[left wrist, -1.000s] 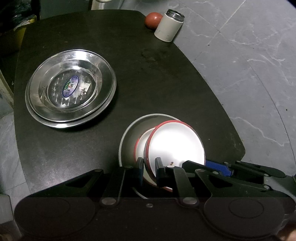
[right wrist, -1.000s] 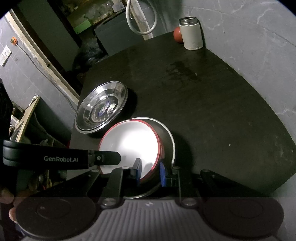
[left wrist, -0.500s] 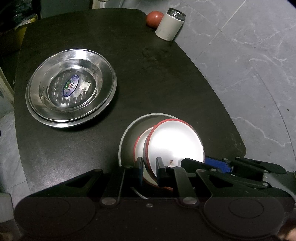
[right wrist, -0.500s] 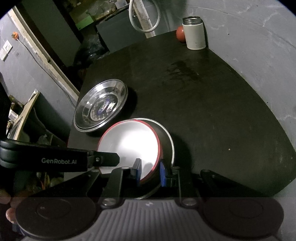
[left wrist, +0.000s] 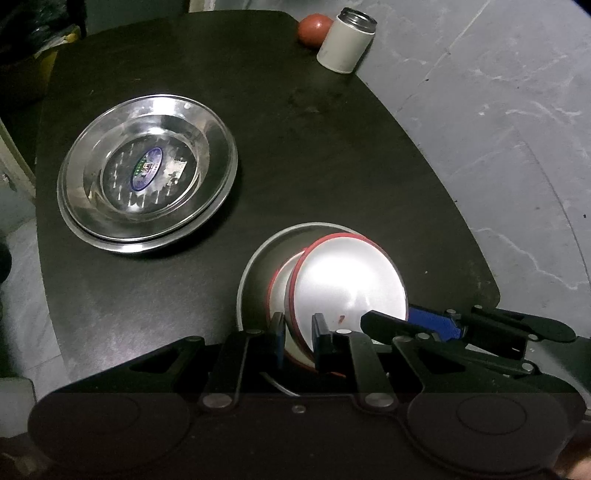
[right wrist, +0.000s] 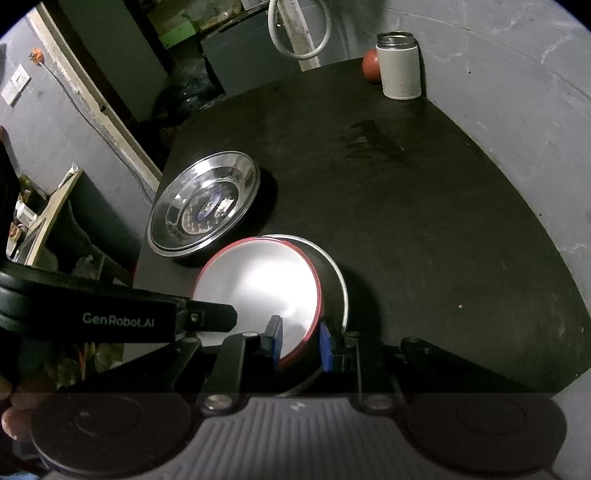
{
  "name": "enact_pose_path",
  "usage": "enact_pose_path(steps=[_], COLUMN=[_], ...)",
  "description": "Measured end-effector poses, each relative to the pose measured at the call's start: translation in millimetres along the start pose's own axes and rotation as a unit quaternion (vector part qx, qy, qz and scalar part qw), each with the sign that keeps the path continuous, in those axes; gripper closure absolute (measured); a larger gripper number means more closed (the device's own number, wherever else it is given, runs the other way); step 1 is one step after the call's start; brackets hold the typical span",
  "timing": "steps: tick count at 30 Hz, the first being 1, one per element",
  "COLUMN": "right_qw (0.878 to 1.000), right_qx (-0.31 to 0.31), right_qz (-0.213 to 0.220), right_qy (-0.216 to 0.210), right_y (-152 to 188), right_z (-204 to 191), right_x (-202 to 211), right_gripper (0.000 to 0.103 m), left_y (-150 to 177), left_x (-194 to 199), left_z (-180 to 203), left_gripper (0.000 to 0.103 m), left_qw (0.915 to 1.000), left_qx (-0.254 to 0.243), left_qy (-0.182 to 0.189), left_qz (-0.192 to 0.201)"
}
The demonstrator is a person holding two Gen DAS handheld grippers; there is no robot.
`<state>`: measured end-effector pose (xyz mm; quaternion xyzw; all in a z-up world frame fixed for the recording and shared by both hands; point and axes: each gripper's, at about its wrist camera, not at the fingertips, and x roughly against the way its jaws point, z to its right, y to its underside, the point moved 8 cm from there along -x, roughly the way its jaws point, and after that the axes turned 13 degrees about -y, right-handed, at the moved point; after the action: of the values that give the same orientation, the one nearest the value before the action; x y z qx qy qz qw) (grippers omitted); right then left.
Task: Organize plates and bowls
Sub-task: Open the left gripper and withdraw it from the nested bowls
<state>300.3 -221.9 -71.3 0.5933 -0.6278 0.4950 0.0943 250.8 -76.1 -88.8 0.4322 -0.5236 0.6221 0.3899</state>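
A white bowl with a red rim (left wrist: pixel 347 284) leans tilted on a second red-rimmed bowl (left wrist: pixel 281 282), and both sit inside a steel bowl (left wrist: pixel 249 269) near the table's front edge. My left gripper (left wrist: pixel 299 338) is shut on the tilted bowl's near rim. My right gripper (right wrist: pixel 301 343) is shut on the same bowl's rim (right wrist: pixel 258 288) from the other side. Its blue-padded fingers (left wrist: pixel 432 325) show at the right of the left wrist view. Stacked steel plates (left wrist: pixel 147 177) lie to the left, apart from the bowls.
The black table (left wrist: pixel 332 147) has a curved edge on the right, with grey marble floor beyond. A white canister (left wrist: pixel 347 40) and a red round fruit (left wrist: pixel 314 27) stand at the far corner. Dark furniture and a hose (right wrist: pixel 295 33) are behind the table.
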Motion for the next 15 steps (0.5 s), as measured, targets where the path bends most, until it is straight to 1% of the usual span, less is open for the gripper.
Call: enact_pose_path(steps=[3,5,12,15], right_qw=[1.0,1.0,1.0,1.0], right_qx=[0.005,0.009,0.015,0.016], right_qz=[-0.002,-0.003,-0.005,-0.005], right_qy=[0.002,0.004,0.007,0.008], right_y=[-0.5,-0.4,-1.2,-1.6], right_z=[-1.0,-1.7,-2.6,-2.5], right_x=[-0.4,-0.8,-1.7,-2.3], right_gripper=[0.079,0.079,0.079,0.078], left_y=[-1.5,-1.1,-0.9,-1.0], left_x=[2.1,0.8,0.4,0.2], left_z=[0.3,-0.7,-2.7,-2.6], left_gripper=[0.087,0.084,0.084,0.083], left_qw=[0.9999,0.9998,0.9998,0.9998], left_qx=[-0.003,-0.004,-0.002,-0.002], left_qy=[-0.01,-0.021,-0.019,-0.017], left_qz=[0.002,-0.001,-0.005,-0.006])
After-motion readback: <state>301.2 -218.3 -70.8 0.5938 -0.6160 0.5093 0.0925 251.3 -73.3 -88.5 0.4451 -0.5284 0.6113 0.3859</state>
